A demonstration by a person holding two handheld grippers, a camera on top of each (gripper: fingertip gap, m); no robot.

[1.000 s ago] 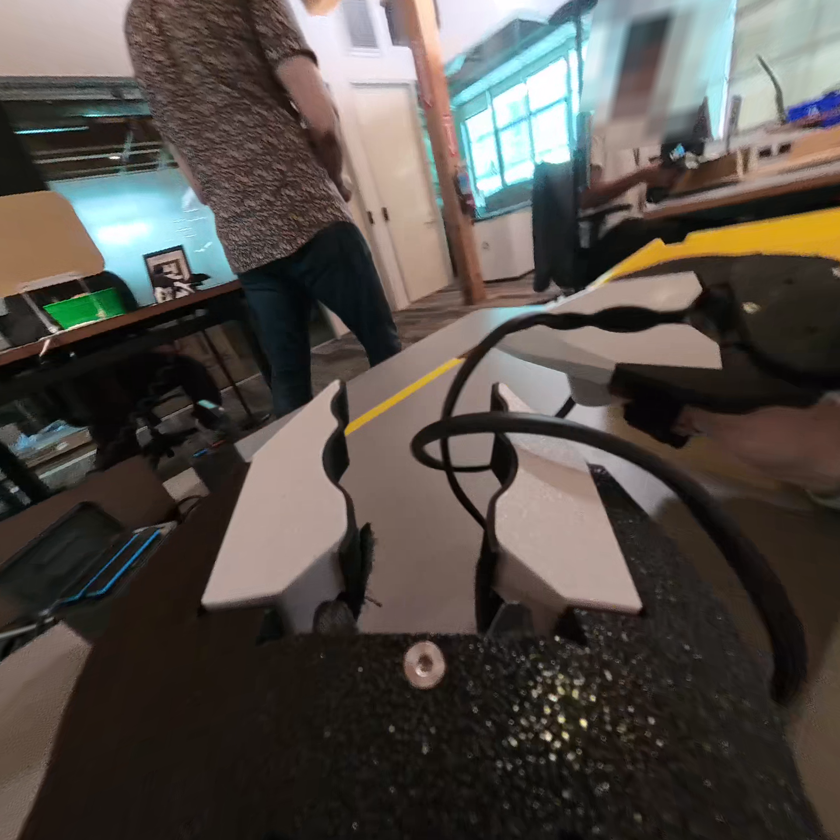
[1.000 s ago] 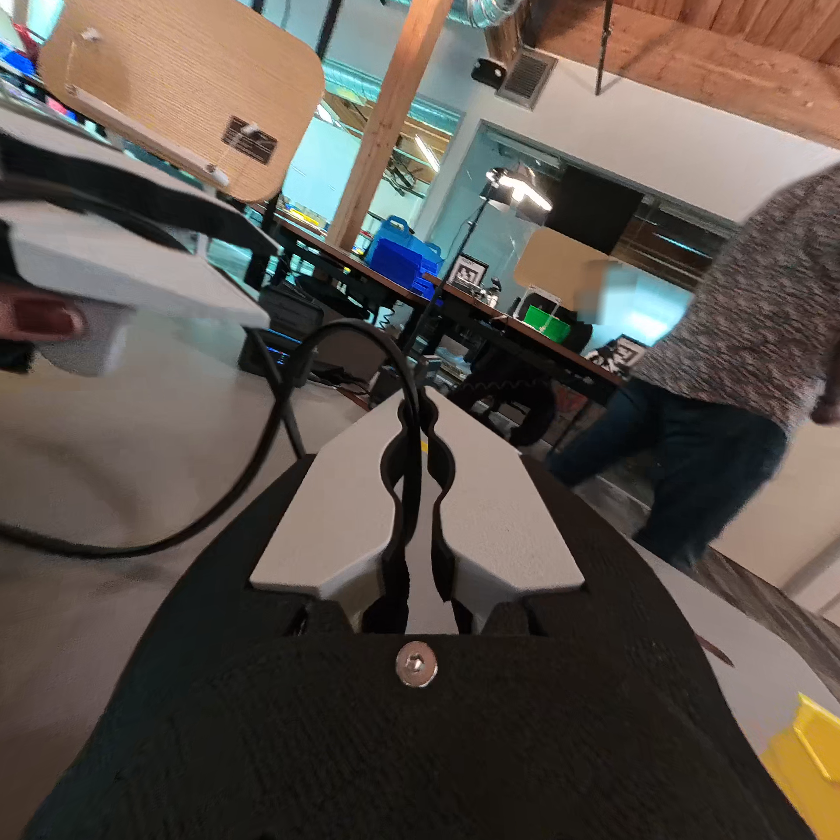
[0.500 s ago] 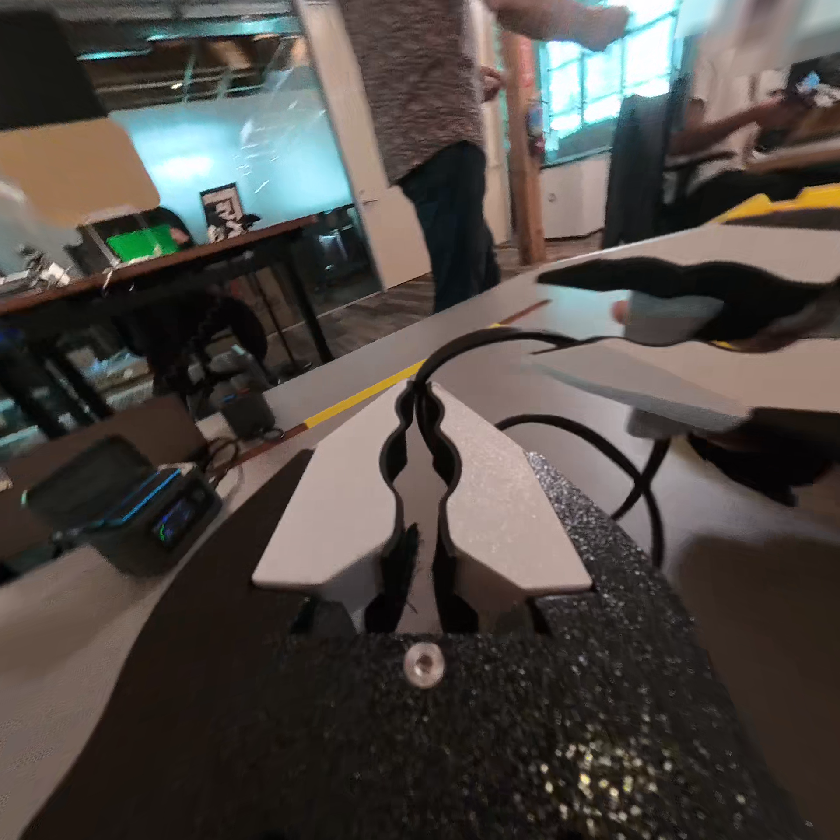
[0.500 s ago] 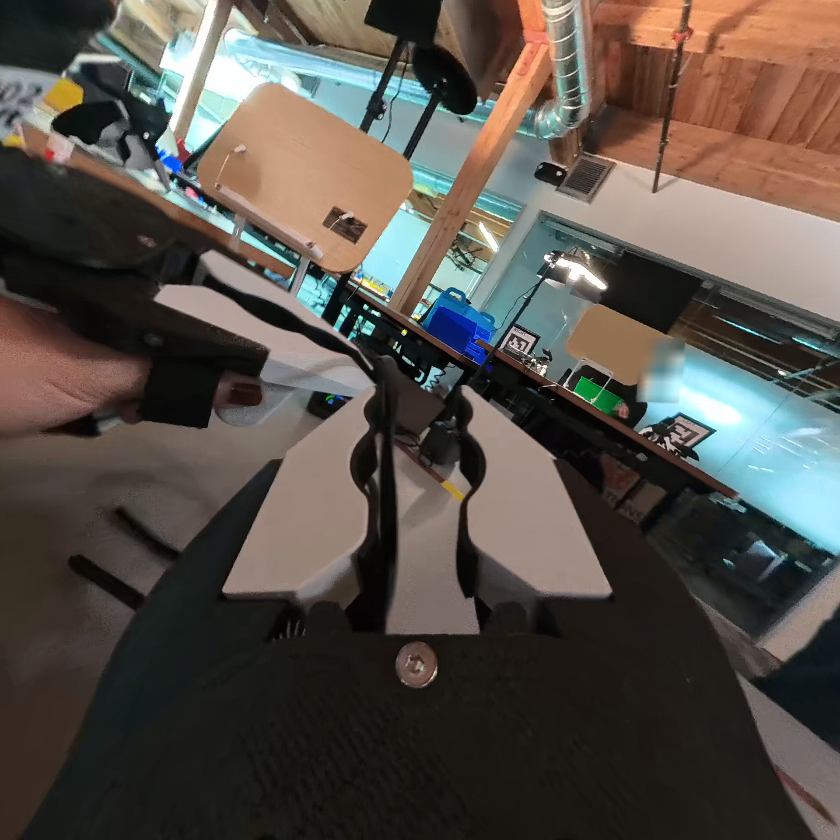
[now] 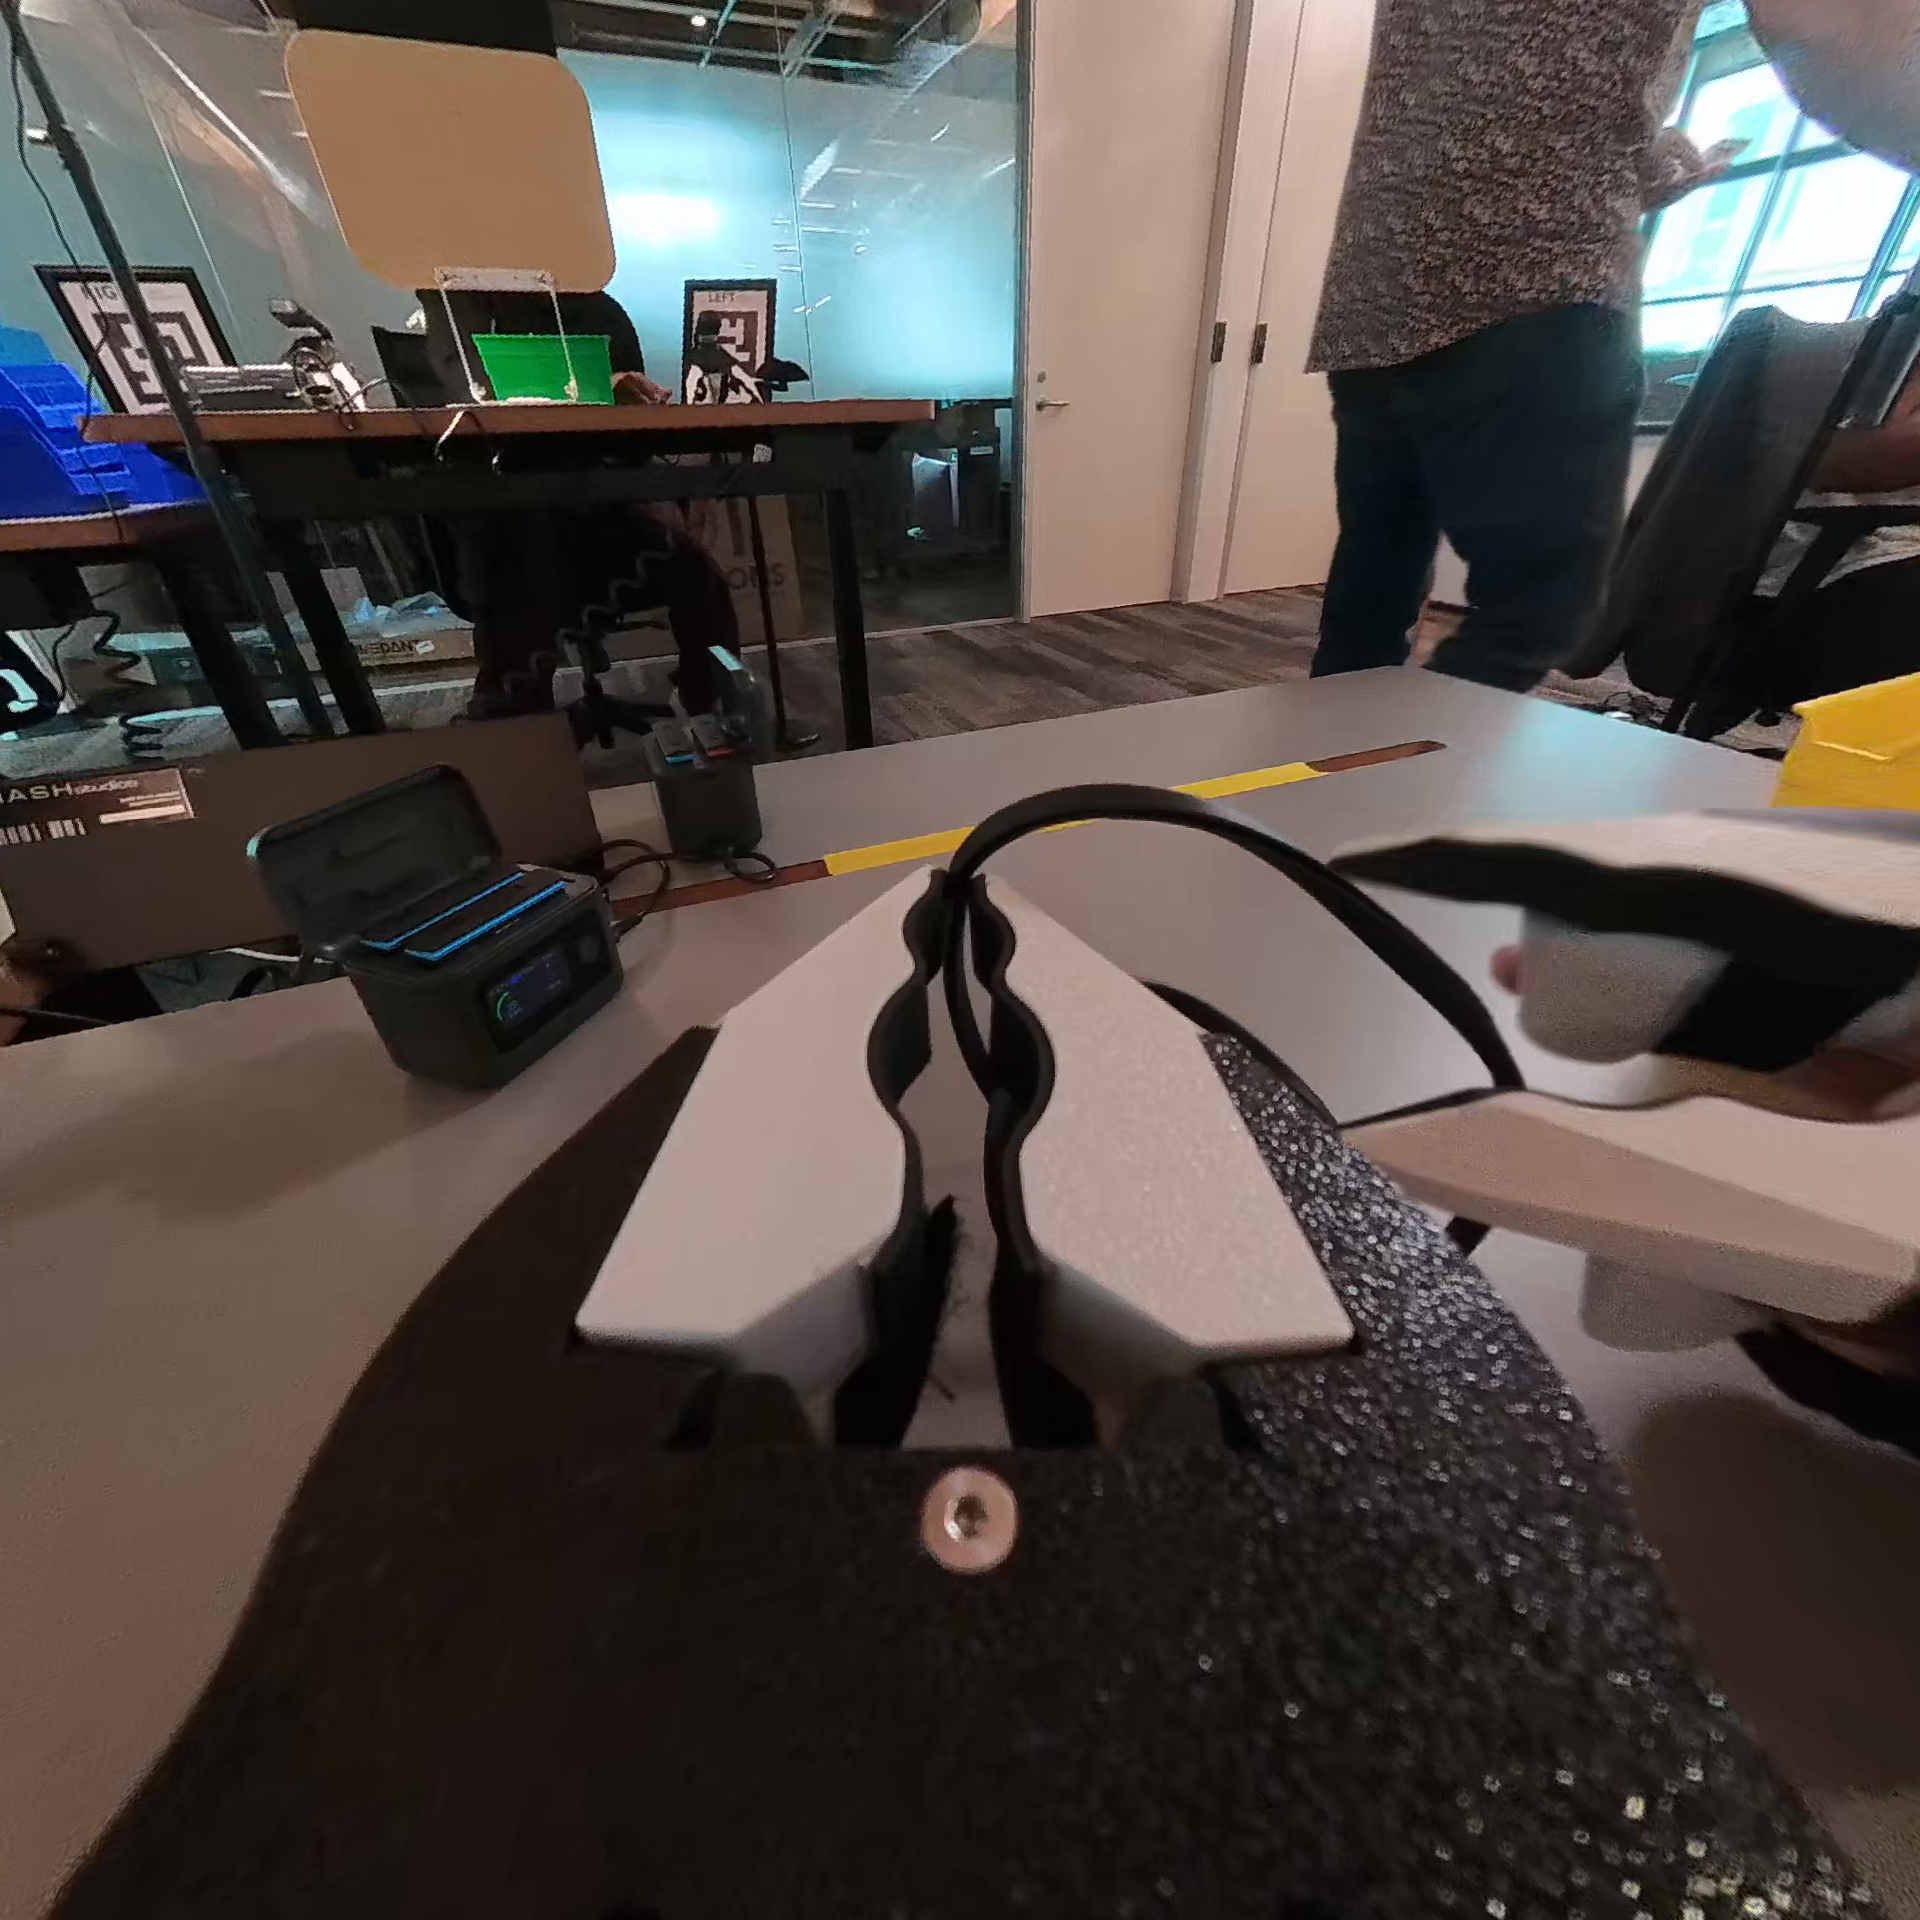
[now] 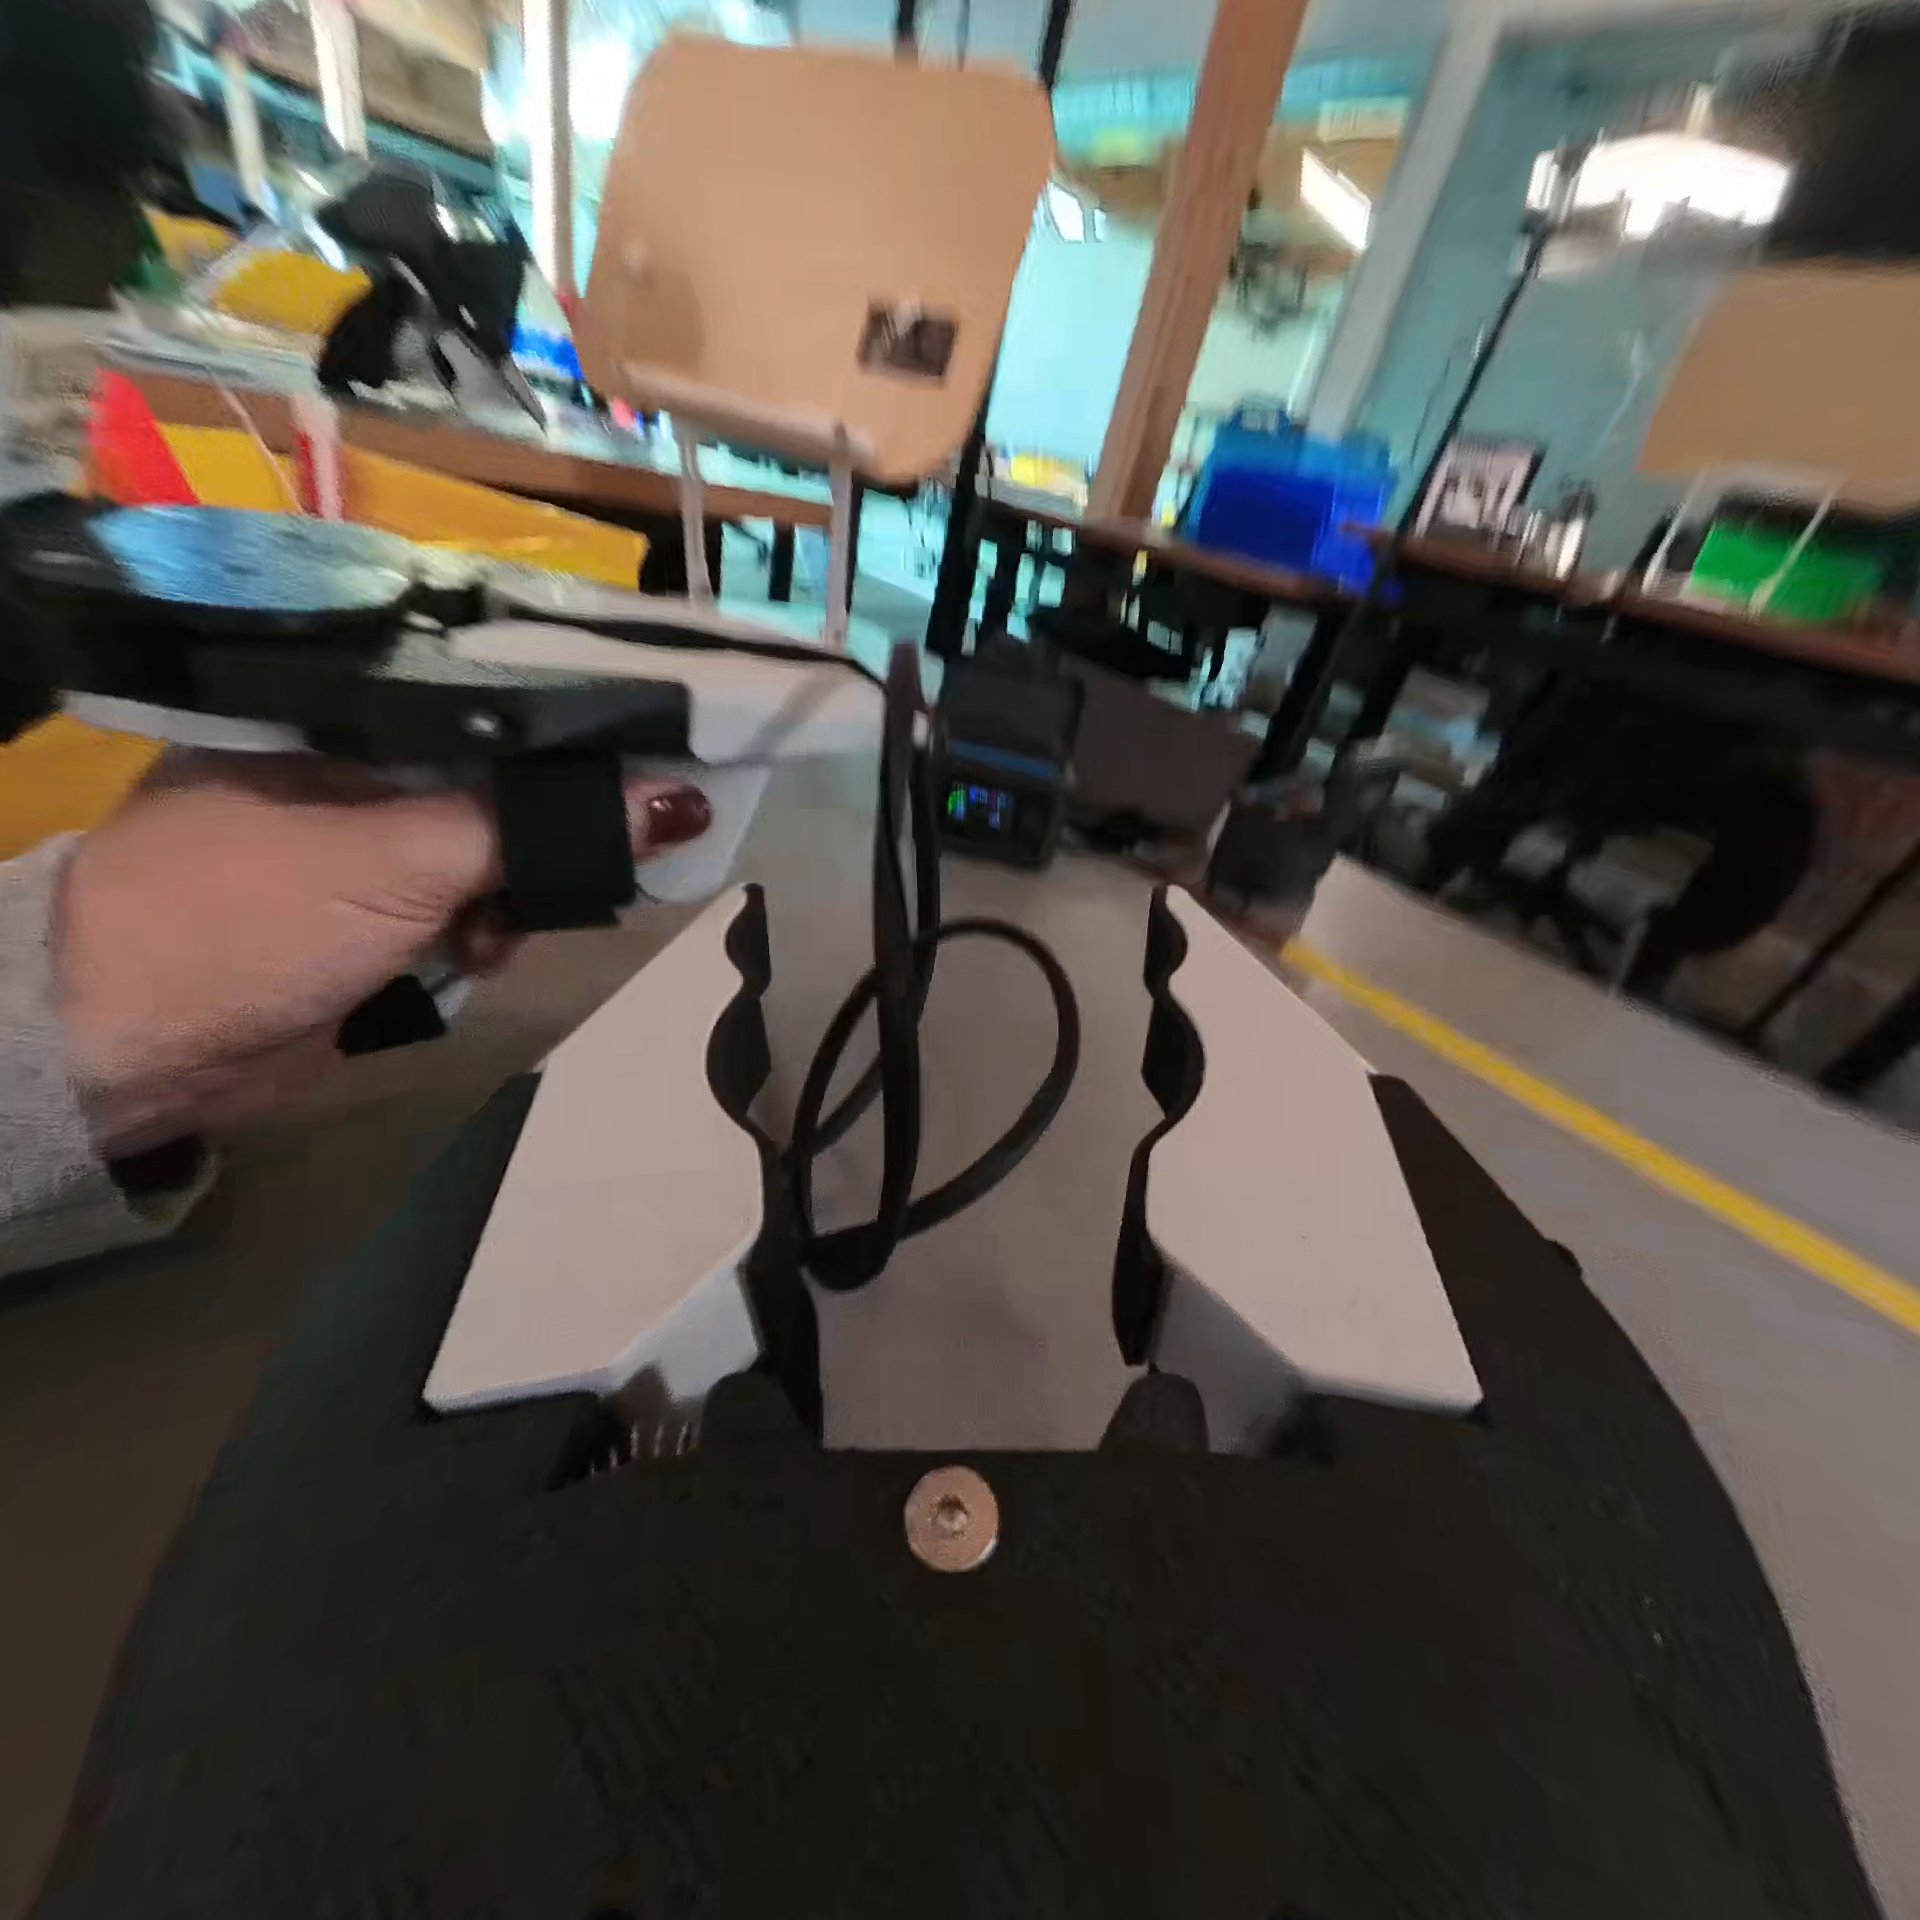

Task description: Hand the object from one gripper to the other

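The object is a thin black cable loop (image 5: 1143, 805). My left gripper (image 5: 961, 883) is shut on it near the fingertips, and the loop arches out to the right. My right gripper (image 5: 1351, 997) shows there at the right, held in a hand, jaws apart with the cable passing between them. In the right wrist view my right gripper (image 6: 956, 904) is open, and the cable loop (image 6: 1049, 997) hangs between its fingers; contact with the left finger's pad cannot be told. The left gripper (image 6: 873, 675) reaches in from the left and pinches the top of the cable.
Both grippers are above a grey table (image 5: 208, 1143) with a yellow tape line (image 5: 1039, 842). A black charging case (image 5: 468, 966) and a small dark box (image 5: 707, 800) stand at its far left. A yellow bin (image 5: 1860, 748) is at the right. A person (image 5: 1475, 312) stands beyond the table. About 7 cm separates my left fingertips from my right.
My left gripper, open a second ago, has shut on the cable. My right gripper, which held the cable, has opened around it. Both views have swung.
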